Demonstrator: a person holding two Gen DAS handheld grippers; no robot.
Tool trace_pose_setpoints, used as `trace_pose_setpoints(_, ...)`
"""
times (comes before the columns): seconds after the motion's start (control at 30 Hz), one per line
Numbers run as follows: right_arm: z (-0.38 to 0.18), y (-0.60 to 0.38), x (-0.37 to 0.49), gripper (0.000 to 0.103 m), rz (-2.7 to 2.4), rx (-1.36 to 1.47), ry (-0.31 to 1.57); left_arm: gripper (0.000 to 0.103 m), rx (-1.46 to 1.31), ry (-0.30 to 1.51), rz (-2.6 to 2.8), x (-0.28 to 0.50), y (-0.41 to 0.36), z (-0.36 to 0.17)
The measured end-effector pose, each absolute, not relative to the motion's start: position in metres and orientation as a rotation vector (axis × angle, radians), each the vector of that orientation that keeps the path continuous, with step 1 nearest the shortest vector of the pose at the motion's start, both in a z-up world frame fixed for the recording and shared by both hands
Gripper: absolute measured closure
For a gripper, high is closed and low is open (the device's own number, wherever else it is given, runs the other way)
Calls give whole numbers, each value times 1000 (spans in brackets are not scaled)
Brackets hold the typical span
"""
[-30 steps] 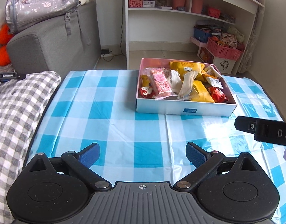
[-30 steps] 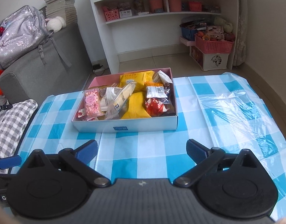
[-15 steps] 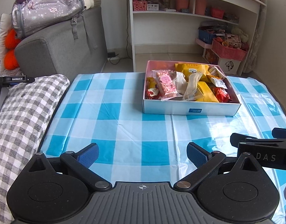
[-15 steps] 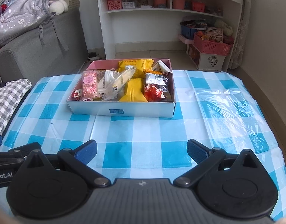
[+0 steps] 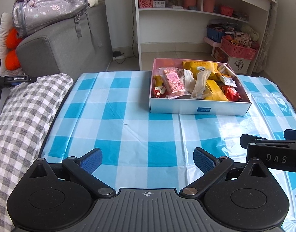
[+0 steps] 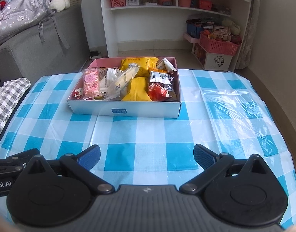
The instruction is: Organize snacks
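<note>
Grippers hover side by side, low over the near edge of the checked cloth (image 5: 128,119), both level and aimed at the box (image 6: 126,110). The left gripper (image 5: 147,159) has its jaws spread wide with nothing between them; the right gripper (image 6: 147,157) is likewise released and empty. The white box (pink inside) sits at the cloth's far side, well apart from both, heaped with snacks: pink packet (image 6: 91,83), clear wrappers, yellow bags (image 6: 137,91), red pouch (image 6: 157,92).

Open white box (image 6: 128,110) on checked tablecloth, packed with snack packets (image 6: 137,91)
</note>
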State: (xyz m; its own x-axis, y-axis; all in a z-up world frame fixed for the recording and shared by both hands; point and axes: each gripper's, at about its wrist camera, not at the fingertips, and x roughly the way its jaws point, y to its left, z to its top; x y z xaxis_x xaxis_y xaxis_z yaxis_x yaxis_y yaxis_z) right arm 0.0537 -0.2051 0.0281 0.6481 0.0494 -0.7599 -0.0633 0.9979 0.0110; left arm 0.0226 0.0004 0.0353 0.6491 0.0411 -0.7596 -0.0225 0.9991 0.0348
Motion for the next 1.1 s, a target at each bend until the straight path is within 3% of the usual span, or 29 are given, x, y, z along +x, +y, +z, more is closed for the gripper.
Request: trace_pose_setpoints(1.1,26,-204,56,0,63,-6,880,2,26,887,38,25,-1,29)
